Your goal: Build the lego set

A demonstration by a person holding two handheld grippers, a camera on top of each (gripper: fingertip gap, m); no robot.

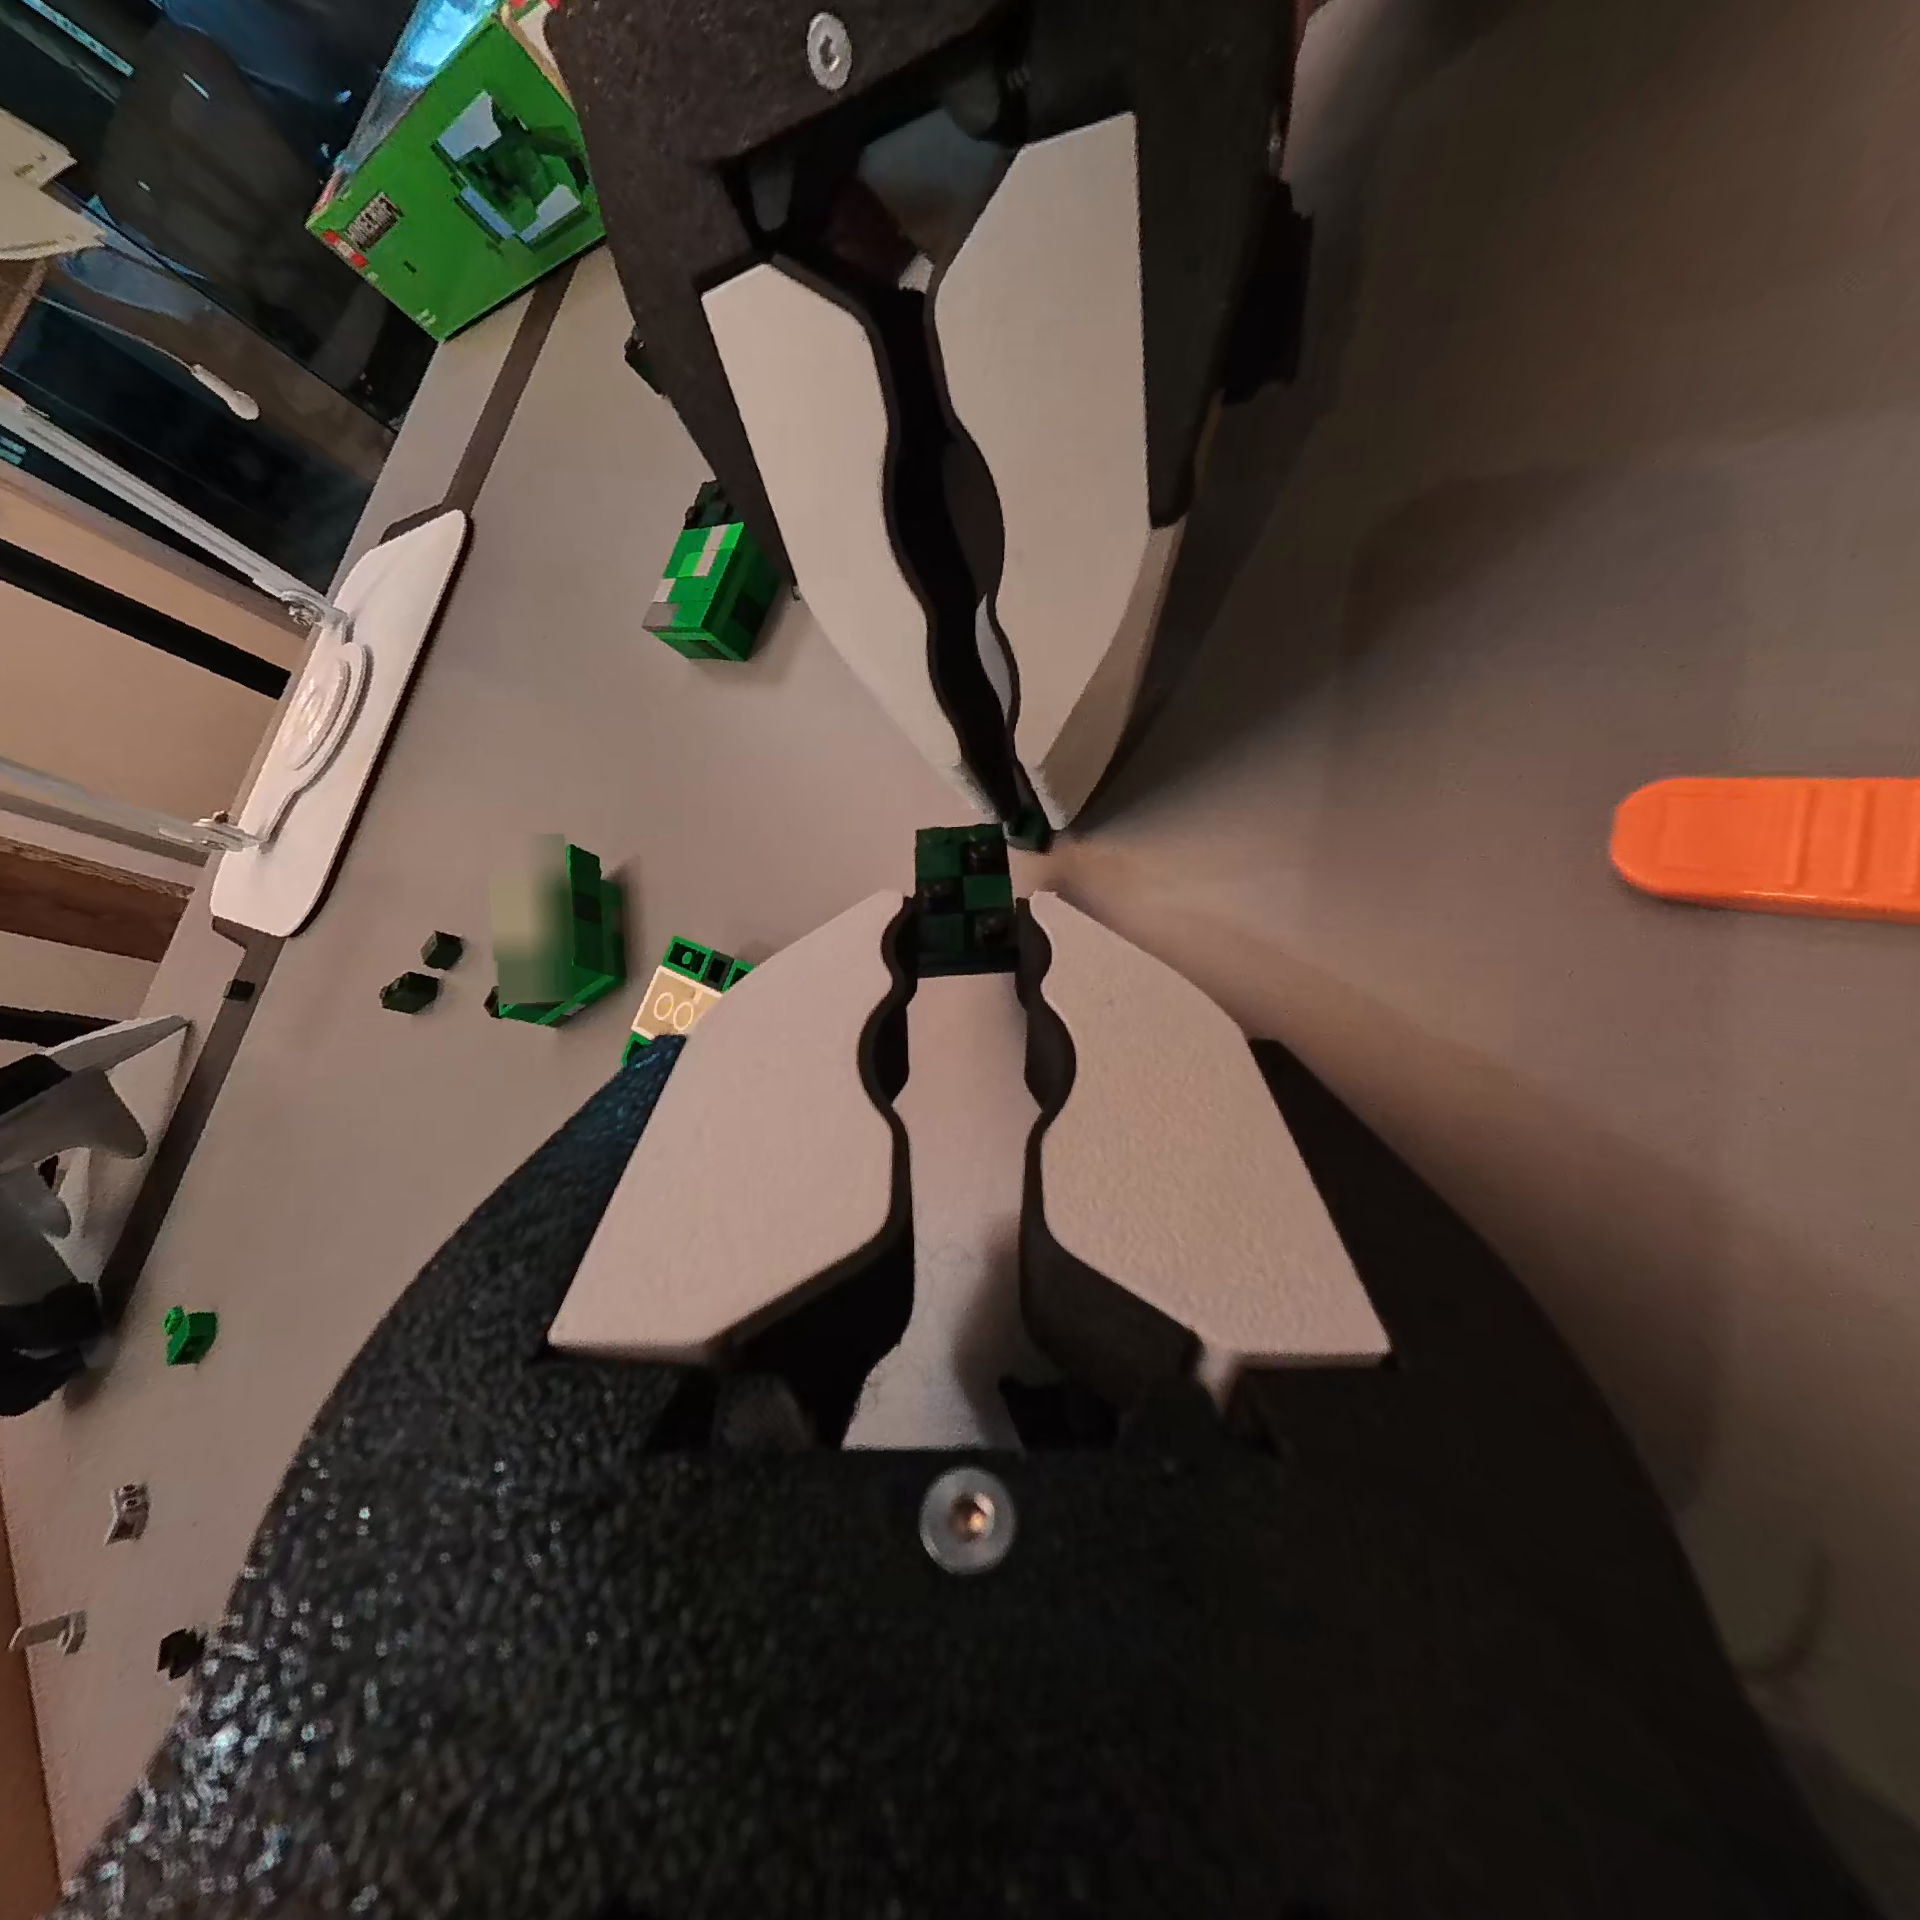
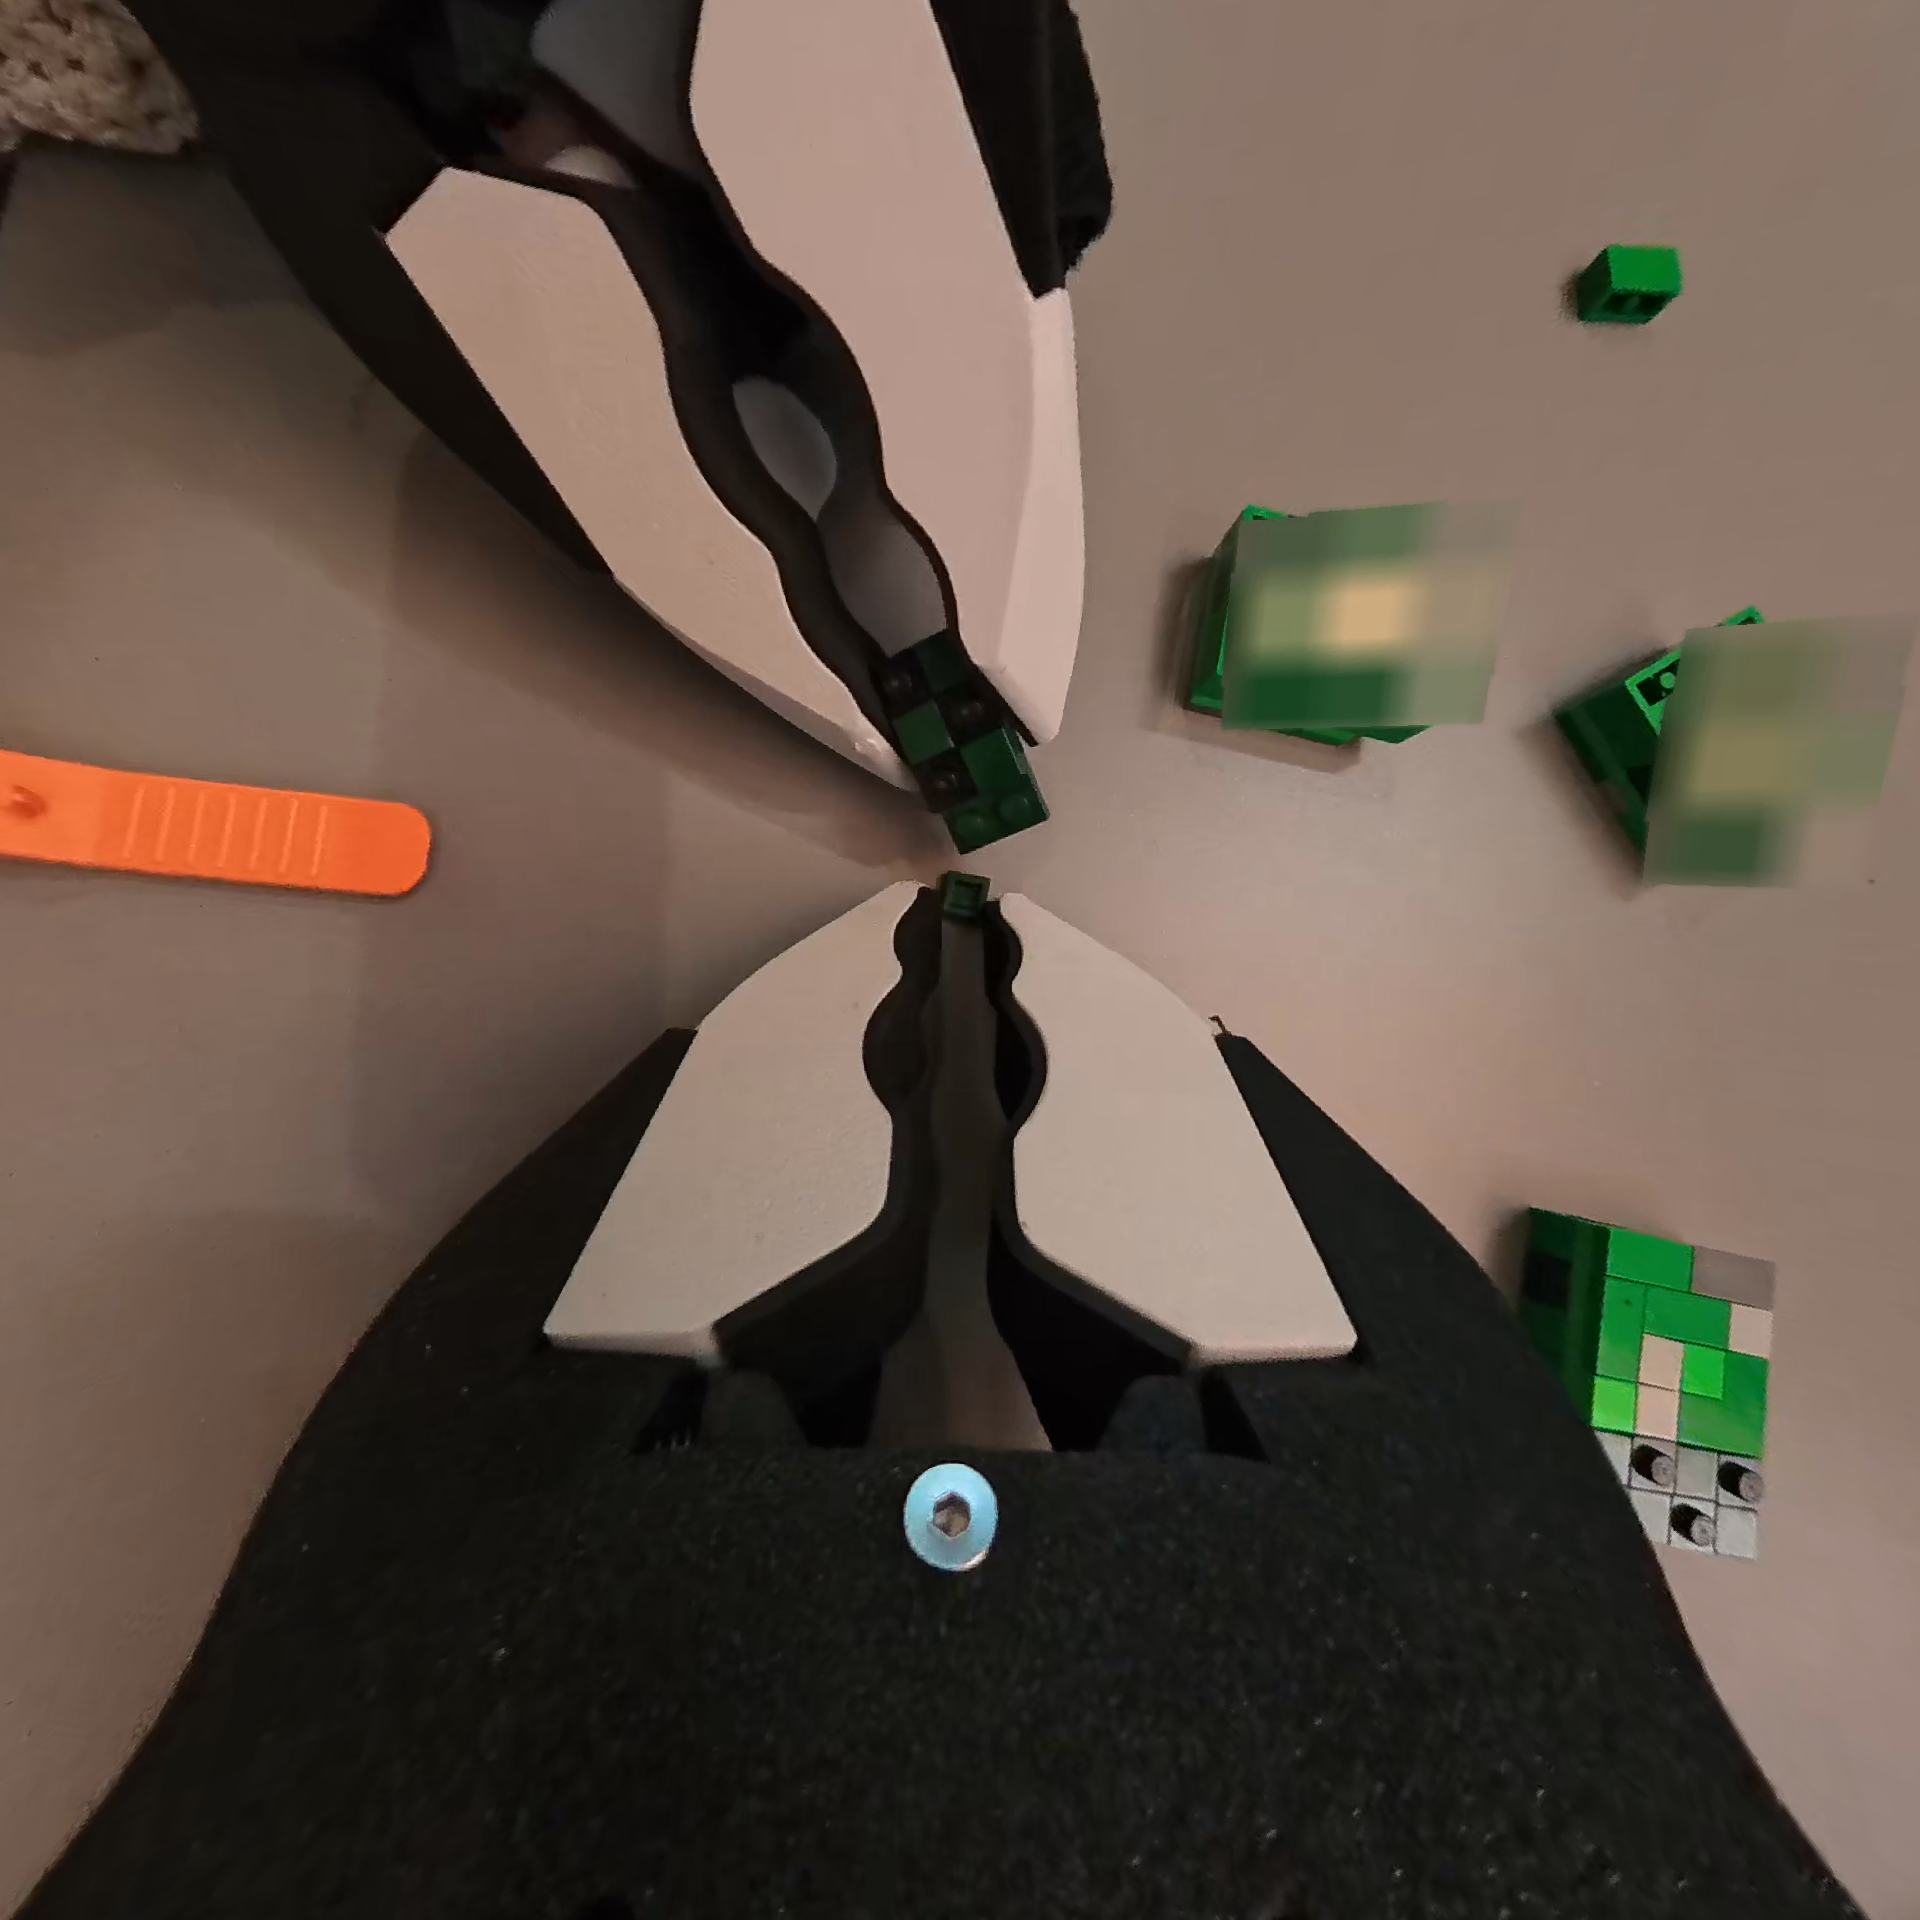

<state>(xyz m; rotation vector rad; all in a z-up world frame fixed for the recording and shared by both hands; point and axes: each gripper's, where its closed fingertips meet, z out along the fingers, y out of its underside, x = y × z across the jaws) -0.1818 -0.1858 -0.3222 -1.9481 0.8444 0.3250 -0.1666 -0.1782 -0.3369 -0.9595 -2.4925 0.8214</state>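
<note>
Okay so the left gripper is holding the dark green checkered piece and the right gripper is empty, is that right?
Not quite. The left gripper does hold the checkered piece, but the right gripper isn't empty: the right wrist view shows a small dark green brick pinched at its tips.

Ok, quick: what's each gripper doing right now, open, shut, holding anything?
Left gripper: shut on the checkered green plate assembly.
Right gripper: shut on the small dark green piece, close to the assembly's end, not yet joined.

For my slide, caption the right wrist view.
Right gripper pinches a small green piece near the checkered plate assembly held by the left gripper.
</note>
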